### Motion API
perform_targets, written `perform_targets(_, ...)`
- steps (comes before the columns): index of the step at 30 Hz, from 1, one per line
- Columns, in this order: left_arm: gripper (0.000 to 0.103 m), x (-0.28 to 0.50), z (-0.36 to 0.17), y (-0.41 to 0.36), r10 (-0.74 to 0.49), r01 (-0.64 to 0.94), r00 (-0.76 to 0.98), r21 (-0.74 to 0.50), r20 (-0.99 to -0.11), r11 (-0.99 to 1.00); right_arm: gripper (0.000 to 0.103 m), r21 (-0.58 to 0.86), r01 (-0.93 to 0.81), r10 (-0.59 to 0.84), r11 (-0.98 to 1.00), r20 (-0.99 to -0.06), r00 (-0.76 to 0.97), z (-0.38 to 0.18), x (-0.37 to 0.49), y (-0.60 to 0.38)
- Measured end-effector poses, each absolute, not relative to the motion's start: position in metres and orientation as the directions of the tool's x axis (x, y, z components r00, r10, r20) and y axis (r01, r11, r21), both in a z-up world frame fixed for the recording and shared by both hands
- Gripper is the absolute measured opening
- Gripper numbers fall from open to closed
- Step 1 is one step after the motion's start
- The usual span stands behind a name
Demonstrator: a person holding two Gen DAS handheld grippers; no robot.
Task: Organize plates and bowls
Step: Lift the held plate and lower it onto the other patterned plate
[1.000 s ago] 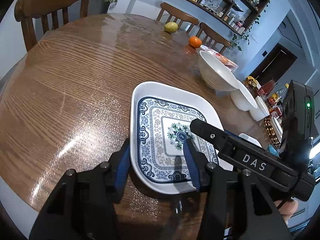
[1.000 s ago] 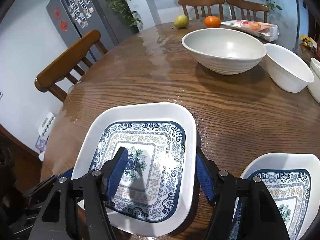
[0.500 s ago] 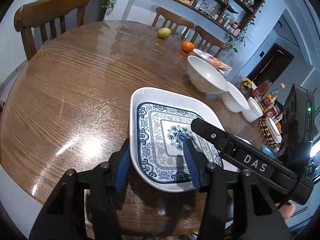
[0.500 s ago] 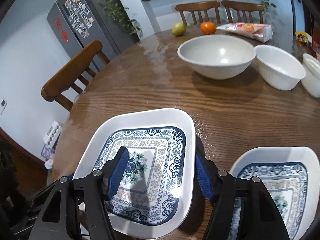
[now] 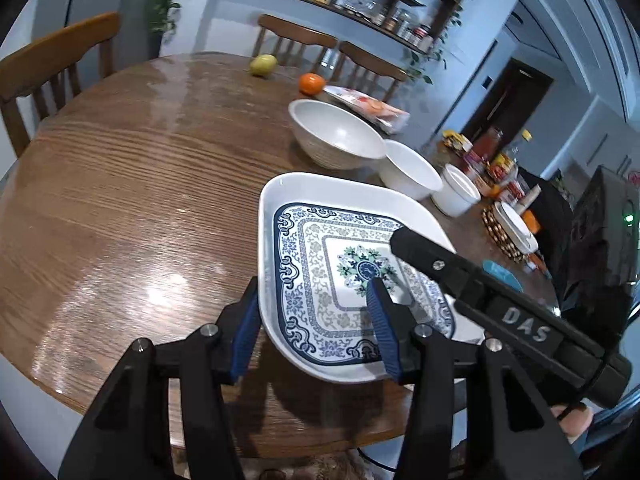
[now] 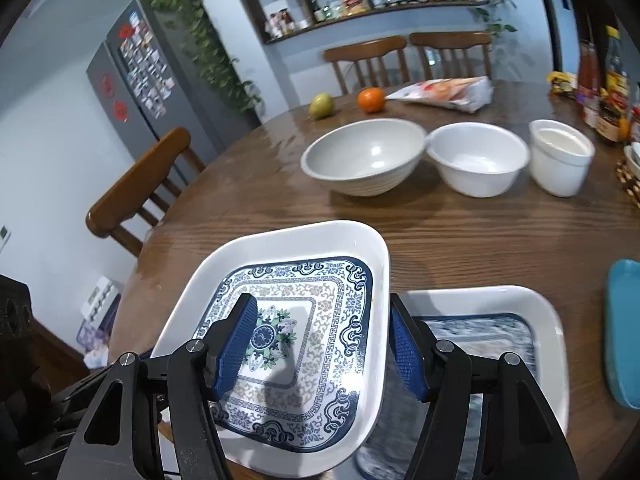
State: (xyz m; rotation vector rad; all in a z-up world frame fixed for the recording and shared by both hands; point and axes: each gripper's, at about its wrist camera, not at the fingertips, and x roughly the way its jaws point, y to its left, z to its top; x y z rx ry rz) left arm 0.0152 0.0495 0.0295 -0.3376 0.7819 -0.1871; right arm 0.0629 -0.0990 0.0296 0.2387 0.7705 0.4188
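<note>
While both tools (image 5: pixel 312 320) (image 6: pixel 320 344) grip the lifted plate (image 6: pixel 280 256), second plate (image 6: pixel 520 304) beneath, bowls (image 6: pixel 364 160) beyond.

Glossy glazed ware sitting on varnished wood

The wooden worktop (image 5: pixel 132 184) is showing open grain under a shiny varnish that is catching bright glare. The square plate (image 5: pixel 320 280) is looking like smooth glazed ceramic, white with a blue printed pattern; the ribbed bowl (image 6: pixel 364 160) is looking duller, its outside grooved. The left gripper (image 5: pixel 312 320) and the right gripper (image 6: pixel 320 348) are showing matt black plastic bodies, metal screw heads and blue ridged rubbery pads (image 6: pixel 236 344).
</note>
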Motion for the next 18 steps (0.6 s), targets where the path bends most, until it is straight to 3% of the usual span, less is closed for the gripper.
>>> perform_targets(18,0.049,0.012,0.015,-0.033,-0.375,0.209,0.620,-0.316,-0.689,0.925,0.067,0.344,-0.114,0.313,0.932,-0.606,0.731,0.020,0.028,-0.179)
